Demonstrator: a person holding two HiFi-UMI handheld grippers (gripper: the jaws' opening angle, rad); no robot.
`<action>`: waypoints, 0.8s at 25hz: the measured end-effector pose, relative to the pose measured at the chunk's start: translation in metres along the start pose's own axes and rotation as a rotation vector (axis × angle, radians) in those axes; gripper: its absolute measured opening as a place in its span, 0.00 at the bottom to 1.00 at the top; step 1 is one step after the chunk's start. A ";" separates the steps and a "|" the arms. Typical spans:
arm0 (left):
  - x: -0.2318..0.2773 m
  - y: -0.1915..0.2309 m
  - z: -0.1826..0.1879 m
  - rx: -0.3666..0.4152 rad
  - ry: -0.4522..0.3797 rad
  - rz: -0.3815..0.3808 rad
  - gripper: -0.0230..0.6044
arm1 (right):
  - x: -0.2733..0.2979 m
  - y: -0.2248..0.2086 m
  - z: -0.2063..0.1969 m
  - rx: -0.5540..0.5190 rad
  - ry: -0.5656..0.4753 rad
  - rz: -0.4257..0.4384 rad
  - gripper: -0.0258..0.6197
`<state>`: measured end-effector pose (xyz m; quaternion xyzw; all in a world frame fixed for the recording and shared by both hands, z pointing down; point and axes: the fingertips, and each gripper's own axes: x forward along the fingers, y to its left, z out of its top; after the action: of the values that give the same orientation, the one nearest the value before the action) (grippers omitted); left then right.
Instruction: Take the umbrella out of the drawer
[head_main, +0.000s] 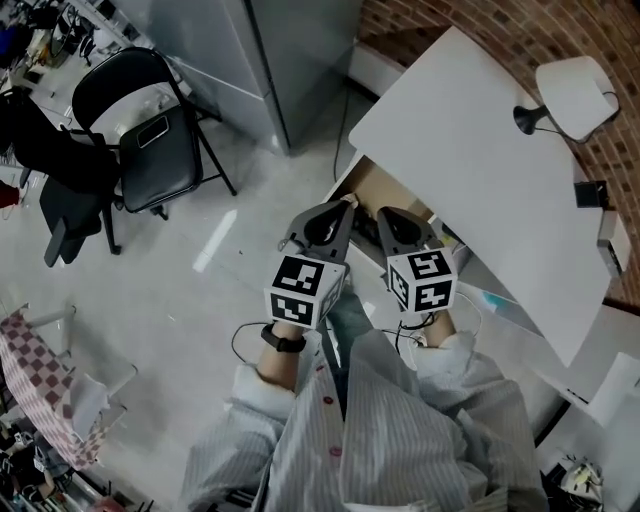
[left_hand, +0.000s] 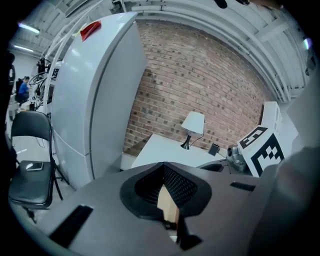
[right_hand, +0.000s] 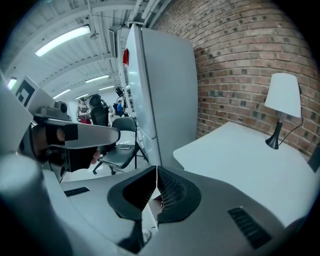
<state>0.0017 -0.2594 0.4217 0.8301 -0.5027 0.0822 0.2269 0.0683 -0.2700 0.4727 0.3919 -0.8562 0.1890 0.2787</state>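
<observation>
Striped shirt (head_main: 400, 430) nearest, both grippers held shut over the open drawer (head_main: 385, 188).

At far left a black folding chair (head_main: 150, 140) stands on the pale floor, well apart from the work. Right of it, the left gripper (head_main: 345, 206) points at the near left edge of the drawer, its jaws together at the tips with nothing between them; in its own view the left gripper (left_hand: 163, 167) shows only tan wood through the gap behind the tips. Just beside it, the right gripper (head_main: 384, 214) reaches over the drawer's middle, and the right gripper (right_hand: 154, 171) is likewise closed and empty. The umbrella cannot be made out in any view; the grippers cover much of the drawer's tan inside. Further right the white desk (head_main: 470, 150) spreads above the drawer, with a white lamp (head_main: 575, 92) at its far right corner.
</observation>
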 end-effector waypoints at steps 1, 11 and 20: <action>0.004 0.006 -0.010 -0.009 0.011 0.008 0.05 | 0.008 -0.001 -0.007 0.009 0.011 0.002 0.09; 0.041 0.036 -0.121 -0.143 0.151 0.030 0.05 | 0.078 -0.013 -0.086 -0.001 0.114 -0.024 0.09; 0.062 0.067 -0.217 -0.212 0.315 0.047 0.05 | 0.134 -0.017 -0.166 0.040 0.260 -0.004 0.10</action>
<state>-0.0075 -0.2353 0.6561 0.7663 -0.4863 0.1627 0.3871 0.0644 -0.2667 0.6866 0.3712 -0.8082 0.2547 0.3796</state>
